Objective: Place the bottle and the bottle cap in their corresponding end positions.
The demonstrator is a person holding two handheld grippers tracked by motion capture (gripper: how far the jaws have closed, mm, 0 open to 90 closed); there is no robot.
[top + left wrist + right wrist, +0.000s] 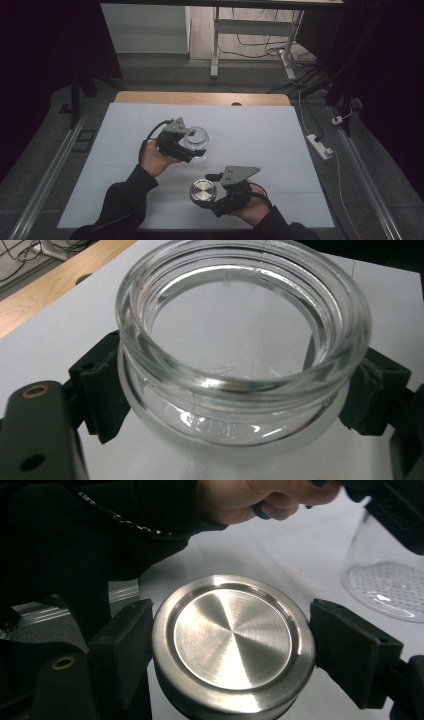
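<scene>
A clear glass jar (196,140) with an open mouth is held just over the white table top (260,130), left of centre. My left gripper (192,145) is shut on it. In the left gripper view the jar (240,355) sits upright between the two black pads (100,390), which press on its sides below the thick rim. A round brushed-steel lid (202,191) is nearer the front edge, gripped by my right gripper (207,192). In the right gripper view the lid (232,640) lies flat side up between the pads (125,645), and the jar's base (385,585) shows at the far right.
The white sheet covers a wooden table (200,98) whose bare strip shows at the back. A desk frame (216,45) and loose cables lie on the floor beyond. A power strip (320,146) rests on the floor at the right of the table.
</scene>
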